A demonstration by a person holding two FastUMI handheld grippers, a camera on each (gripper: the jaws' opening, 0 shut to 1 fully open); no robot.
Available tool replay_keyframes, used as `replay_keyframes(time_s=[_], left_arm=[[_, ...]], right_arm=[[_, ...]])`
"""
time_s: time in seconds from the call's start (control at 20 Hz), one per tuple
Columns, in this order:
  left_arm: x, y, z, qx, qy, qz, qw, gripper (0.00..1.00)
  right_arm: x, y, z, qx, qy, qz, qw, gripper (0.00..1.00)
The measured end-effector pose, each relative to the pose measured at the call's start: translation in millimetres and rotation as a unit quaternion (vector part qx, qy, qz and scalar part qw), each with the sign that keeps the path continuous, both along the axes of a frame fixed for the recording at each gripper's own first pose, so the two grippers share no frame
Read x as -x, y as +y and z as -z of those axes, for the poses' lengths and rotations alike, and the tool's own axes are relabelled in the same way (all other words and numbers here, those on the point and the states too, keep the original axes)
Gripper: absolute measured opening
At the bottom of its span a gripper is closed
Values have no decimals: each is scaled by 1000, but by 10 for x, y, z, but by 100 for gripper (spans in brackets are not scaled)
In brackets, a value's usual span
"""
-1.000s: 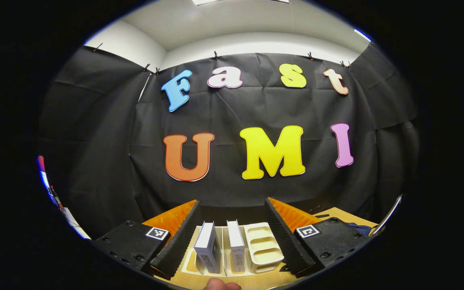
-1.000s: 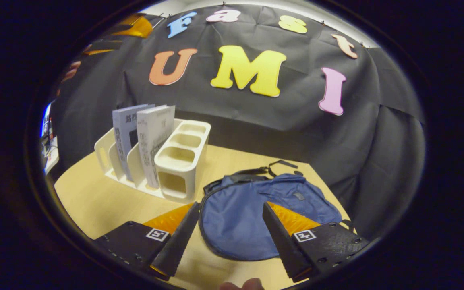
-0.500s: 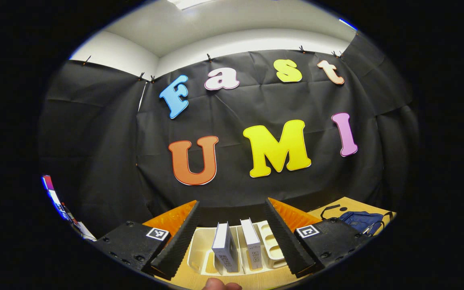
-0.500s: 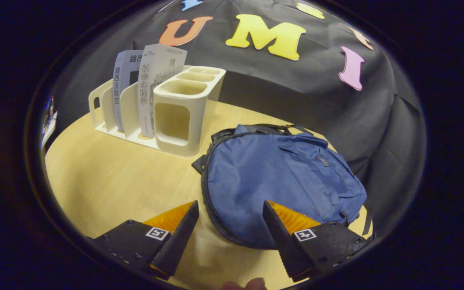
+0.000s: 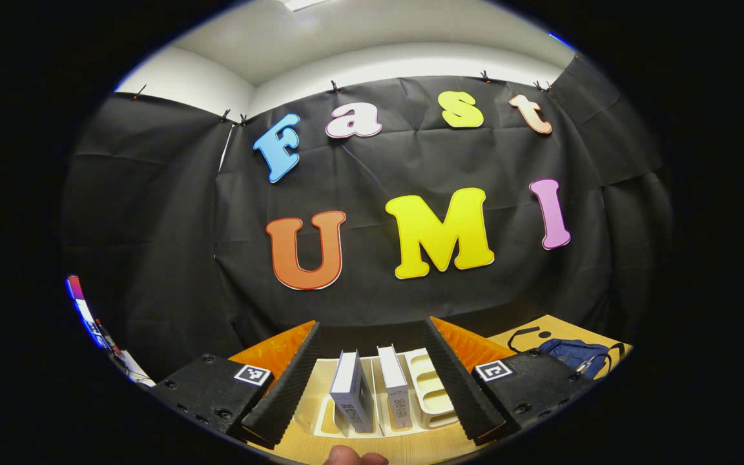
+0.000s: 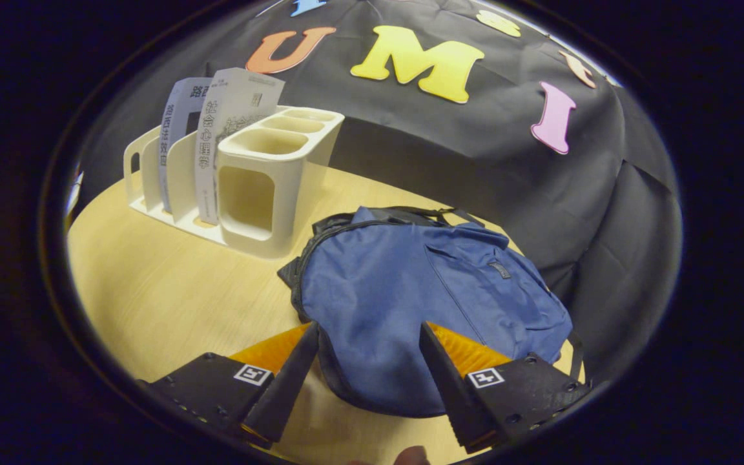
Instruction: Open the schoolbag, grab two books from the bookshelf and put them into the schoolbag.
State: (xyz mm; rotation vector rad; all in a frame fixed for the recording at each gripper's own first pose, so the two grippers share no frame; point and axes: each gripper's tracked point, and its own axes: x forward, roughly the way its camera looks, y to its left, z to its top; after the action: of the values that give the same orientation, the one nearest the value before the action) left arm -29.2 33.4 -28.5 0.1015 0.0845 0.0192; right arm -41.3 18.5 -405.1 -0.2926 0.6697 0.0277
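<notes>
Left tool [image 5: 372, 381], released, hangs above the bookshelf [image 6: 262, 194] holding two upright books [image 6: 217, 139]. Right of the bookshelf, the closed blue schoolbag [image 6: 423, 303] lies on the surface [image 6: 172, 290]; right tool [image 6: 367, 378], released, straddles its near edge.

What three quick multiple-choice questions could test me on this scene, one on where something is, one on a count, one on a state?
1. Where does the schoolbag lie?
A. flat on the table, beside the bookshelf
B. on top of the bookshelf
C. hung on the wall

2. How many books stand in the bookshelf?
A. none
B. two
C. five

3. How is the right gripper?
A. shut on a book
B. shut on the bag's strap
C. open, holding nothing

Answers:
1 A: the bag's blue cloth rests on the wooden tabletop next to the cream rack.
2 B: two upright books show between the dividers.
3 C: its fingers stand apart over the bag's near edge.
</notes>
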Motion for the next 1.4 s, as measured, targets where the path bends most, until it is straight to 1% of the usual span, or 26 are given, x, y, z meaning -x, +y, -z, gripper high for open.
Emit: replay_keyframes(time_s=[0.05, 0.1, 0.15, 0.2, 0.25, 0.3, 0.35, 0.45, 0.55, 0.65, 0.75, 0.95, 1.0, 1.05, 1.1, 1.2, 1.25, 1.3, 1.4], left_arm=[[6, 11, 3, -2, 1, -1, 1000, 98], [6, 13, 12, -5, 2, -2, 1000, 98], [2, 14, 9, -6, 4, -3, 1000, 98], [-3, 19, -12, -6, 5, -4, 1000, 98], [6, 32, 14, -6, 6, -6, 1000, 99], [0, 44, 21, -6, 7, -7, 1000, 98], [8, 47, 19, -6, 9, -8, 1000, 98], [14, 40, 35, -4, 12, -8, 1000, 98], [22, 52, 44, -1, 12, -8, 1000, 99], [15, 64, 53, 5, 15, -11, 1000, 99], [11, 81, 79, 9, 18, -14, 1000, 99], [12, 124, 112, 10, 21, -18, 1000, 99], [13, 132, 114, 10, 21, -18, 1000, 99], [16, 143, 128, 9, 22, -20, 1000, 99], [20, 152, 122, 9, 22, -21, 999, 99], [22, 188, 128, 8, 22, -24, 999, 99], [21, 207, 113, 7, 22, -26, 999, 99], [26, 229, 106, 6, 20, -29, 999, 99], [21, 273, 103, 4, 19, -33, 999, 99]], right_arm=[[-22, -4, 27, 0, 2, 3, 1000, 98], [-32, -3, 68, -2, 6, 5, 1000, 93], [-50, -3, 100, -2, 11, 7, 1000, 93], [-54, 10, 142, -3, 18, 9, 1000, 98], [-71, 34, 170, -4, 23, 9, 1000, 98], [-66, 38, 204, 2, 27, 8, 1000, 91], [-67, 45, 211, 10, 27, 7, 1000, 90], [-44, 52, 191, 29, 23, 1, 999, 90], [24, 72, 178, 27, 28, -1, 999, 90], [85, 26, 173, 22, 35, 6, 999, 90], [104, 3, 151, 28, 35, 8, 999, 90], [91, -28, 45, 75, 11, -2, 997, 89], [74, -17, -7, 88, 1, -6, 996, 94], [45, 4, -58, 101, -10, -13, 995, 86], [38, 29, -74, 109, -18, -21, 994, 80], [42, 76, -8, 104, -6, -24, 994, 70], [57, 109, 41, 97, 7, -27, 995, 52], [63, 138, 58, 90, 15, -32, 995, 53], [57, 185, -9, 82, 16, -43, 996, 24]])
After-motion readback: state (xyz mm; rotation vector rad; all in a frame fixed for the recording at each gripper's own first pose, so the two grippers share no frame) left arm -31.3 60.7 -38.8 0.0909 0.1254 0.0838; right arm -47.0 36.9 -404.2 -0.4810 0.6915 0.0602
